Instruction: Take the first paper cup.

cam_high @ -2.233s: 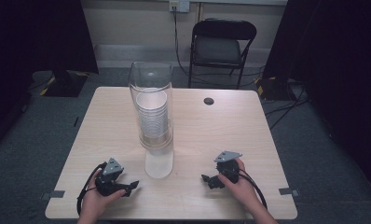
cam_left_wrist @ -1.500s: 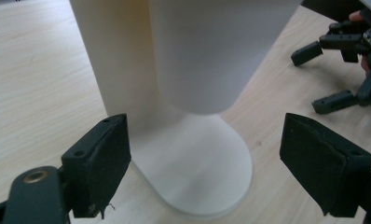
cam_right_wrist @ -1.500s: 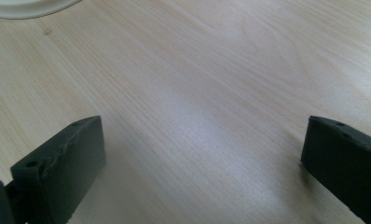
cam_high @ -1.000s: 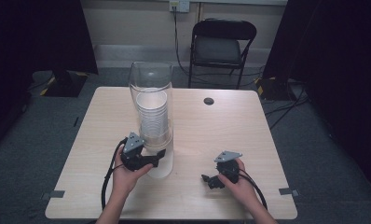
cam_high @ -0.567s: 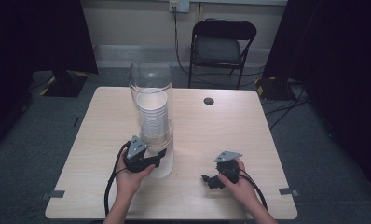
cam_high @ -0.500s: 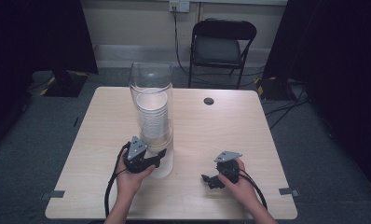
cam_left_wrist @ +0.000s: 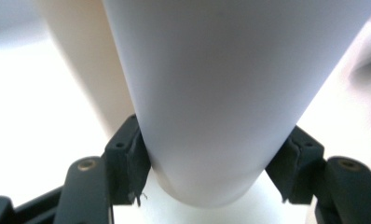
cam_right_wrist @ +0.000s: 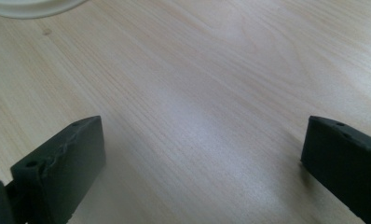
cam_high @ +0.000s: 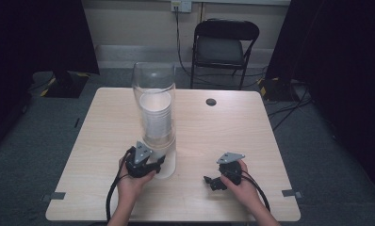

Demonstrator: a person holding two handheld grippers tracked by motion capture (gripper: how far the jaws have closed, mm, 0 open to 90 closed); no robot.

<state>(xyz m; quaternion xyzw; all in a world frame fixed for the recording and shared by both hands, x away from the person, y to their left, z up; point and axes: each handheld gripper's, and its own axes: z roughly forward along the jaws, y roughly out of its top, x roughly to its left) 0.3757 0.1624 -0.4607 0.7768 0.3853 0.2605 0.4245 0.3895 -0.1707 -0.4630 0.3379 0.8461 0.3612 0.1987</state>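
Observation:
A tall clear tube stands on the wooden table and holds a stack of white cups. The lowest white cup sticks out below the tube. My left gripper reaches in from the left and is shut on that cup. In the left gripper view the white cup sits between the two jaws, both pads touching it, with my left gripper low on its body. My right gripper rests on the table at the front right, open, and my right gripper has bare wood between its jaws.
A black folding chair stands behind the table. A small dark round hole marks the tabletop at the back. A white rim lies at the top left of the right gripper view. Cables trail from both grippers toward the front edge.
My left gripper has moved from the front left of the table up to the base of the tube and shut on the lowest cup. The right gripper has not moved.

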